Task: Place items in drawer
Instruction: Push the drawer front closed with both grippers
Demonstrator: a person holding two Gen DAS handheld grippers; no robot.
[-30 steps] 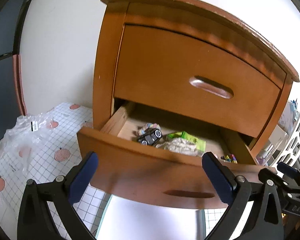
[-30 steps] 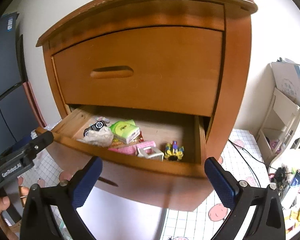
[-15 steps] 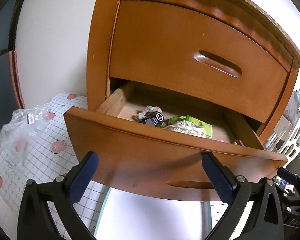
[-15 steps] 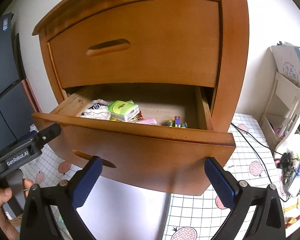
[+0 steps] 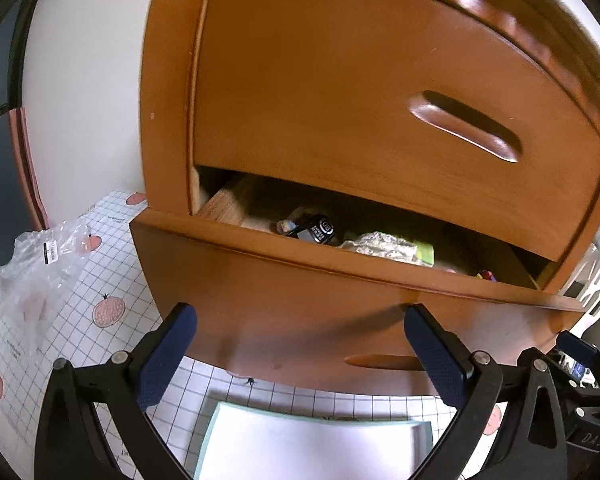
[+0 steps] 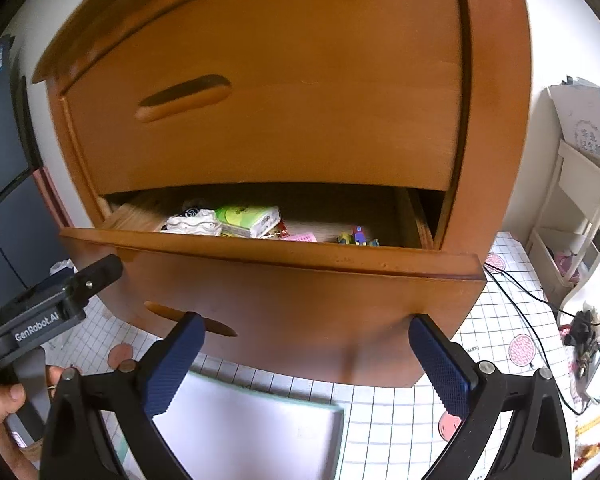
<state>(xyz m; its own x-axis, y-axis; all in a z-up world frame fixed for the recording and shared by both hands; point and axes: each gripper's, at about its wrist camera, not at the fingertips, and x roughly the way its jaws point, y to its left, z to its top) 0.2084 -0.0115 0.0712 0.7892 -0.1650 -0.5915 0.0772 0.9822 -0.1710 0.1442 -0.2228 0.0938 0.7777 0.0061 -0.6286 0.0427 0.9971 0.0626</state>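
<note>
The drawer [image 6: 300,300], loaded and partly open, could be jammed if pushed unevenly by the 2 spread, empty tongs [image 5: 300,344] [image 6: 306,346].

Each tool is built alike: two black, angular plastic arms, each tipped with a dark navy pad of fine cross-hatched texture, with a round silver screw head seated just behind each pad. The left tool [image 5: 300,336] and the right tool [image 6: 306,346] share this form. In the right wrist view the left tool's dark grey body bears white "GenRobot.AI" lettering, and a hand [image 6: 2,412] grips its handle.
</note>
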